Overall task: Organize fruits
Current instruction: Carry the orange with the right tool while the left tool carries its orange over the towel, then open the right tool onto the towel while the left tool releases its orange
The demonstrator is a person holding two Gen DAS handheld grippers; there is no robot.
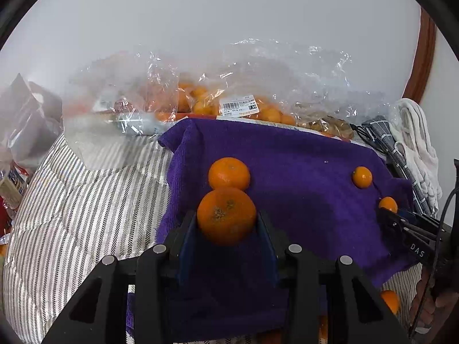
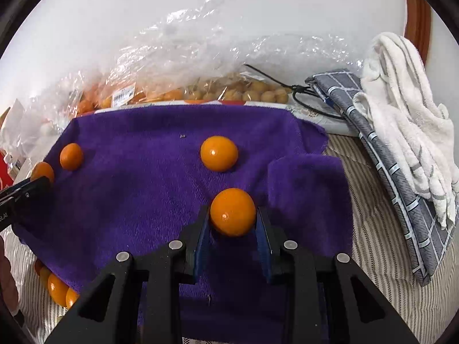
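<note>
A purple towel (image 1: 301, 166) lies spread over a striped cover (image 1: 71, 200), with clear bags of fruit (image 1: 258, 86) crumpled behind it, their contents blurred by the plastic; the left gripper (image 1: 226, 223) is clamped on a large mandarin (image 1: 226, 215) touching a second mandarin (image 1: 229, 173) on the towel; the right gripper (image 2: 233, 218) is clamped on a small orange fruit (image 2: 233, 211), another small fruit (image 2: 219, 153) lying beyond; more fruit (image 2: 57, 288) shows half-hidden under the towel's edge.

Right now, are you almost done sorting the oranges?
Not yet. Two fruits already sit on the purple towel: one rough orange mandarin and one smooth small orange. The left gripper holds another mandarin, the right gripper another small orange. The clear plastic bags still hold many.
</note>
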